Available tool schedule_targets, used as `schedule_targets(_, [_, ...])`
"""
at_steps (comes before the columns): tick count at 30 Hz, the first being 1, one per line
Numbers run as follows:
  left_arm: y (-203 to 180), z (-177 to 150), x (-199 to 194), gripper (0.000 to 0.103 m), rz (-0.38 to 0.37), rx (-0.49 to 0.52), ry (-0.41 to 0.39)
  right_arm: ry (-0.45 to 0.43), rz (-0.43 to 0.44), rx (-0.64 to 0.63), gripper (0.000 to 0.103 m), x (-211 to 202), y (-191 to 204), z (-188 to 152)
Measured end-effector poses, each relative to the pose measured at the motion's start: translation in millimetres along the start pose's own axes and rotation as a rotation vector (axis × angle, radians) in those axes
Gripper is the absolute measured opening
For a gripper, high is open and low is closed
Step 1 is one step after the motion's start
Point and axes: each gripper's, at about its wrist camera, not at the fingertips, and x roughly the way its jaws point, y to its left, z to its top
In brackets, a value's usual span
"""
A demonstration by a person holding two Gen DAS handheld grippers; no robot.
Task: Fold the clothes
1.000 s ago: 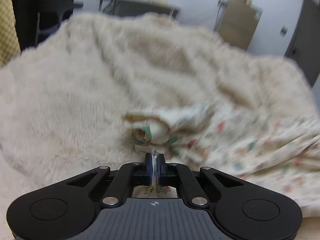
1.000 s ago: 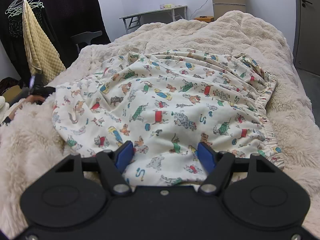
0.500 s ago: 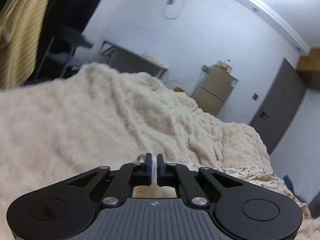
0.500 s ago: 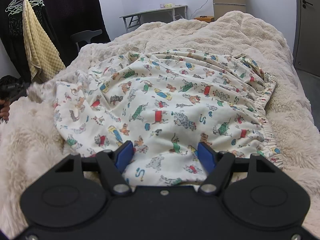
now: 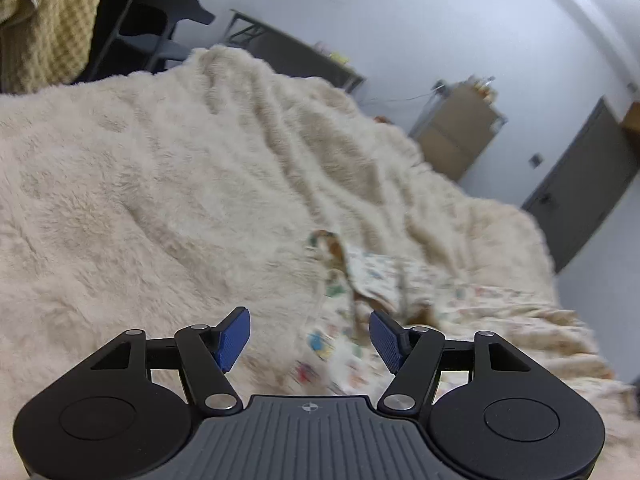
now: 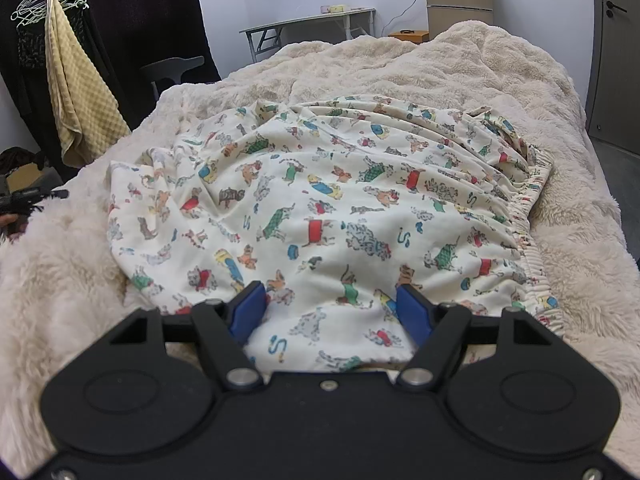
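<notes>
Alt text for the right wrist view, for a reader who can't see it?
The open right gripper hovers over the near edge of a cream garment printed with cartoon dogs, spread on a fluffy beige blanket. A yellow towel hangs at left.

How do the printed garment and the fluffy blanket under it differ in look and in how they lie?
The printed garment is thin, smooth cloth with small coloured animals; the fluffy blanket is plain cream and shaggy. The garment lies creased in one patch with a gathered elastic edge; the blanket spreads across the whole bed. Both have pale cream grounds.
</notes>
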Motion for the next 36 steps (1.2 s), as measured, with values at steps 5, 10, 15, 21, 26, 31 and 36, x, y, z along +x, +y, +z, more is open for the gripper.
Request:
schedule_targets(5, [-28.6, 40.0, 51.0, 0.060, -0.008, 0.084, 0.077, 0.000, -0.001, 0.000, 0.072, 0.8, 0.4, 0.1])
schedule_targets(10, [-59.8, 54.8, 114.3, 0.061, -0.025, 0.123, 0.215, 0.001, -0.001, -0.002, 0.072, 1.0, 0.2, 0.1])
schedule_targets(15, [-86.8, 41.3, 172.6, 0.061, 0.032, 0.201, 0.342, 0.000, 0.000, 0.000, 0.072, 1.6, -0.2, -0.1])
schedule_targets(21, [-96.1, 37.8, 217.9, 0.004, 0.201, 0.247, 0.320, -0.002, -0.001, 0.003, 0.073, 3.1, 0.7, -0.5])
schedule_targets(26, [-126.7, 98.1, 194.6, 0.002, 0.234, 0.278, 0.096, -0.002, 0.000, 0.005, 0.073, 2.5, -0.3, -1.0])
schedule_targets(31, [-178.0, 168.9, 142.8, 0.002, 0.263, 0.352, -0.193, -0.004, -0.001, 0.006, 0.073, 2.7, -0.4, -1.3])
schedule_targets(36, [-195.9, 169.9, 156.8, 0.025, 0.422, 0.438, -0.220, -0.006, -0.002, 0.006, 0.074, 3.5, -0.7, -1.7])
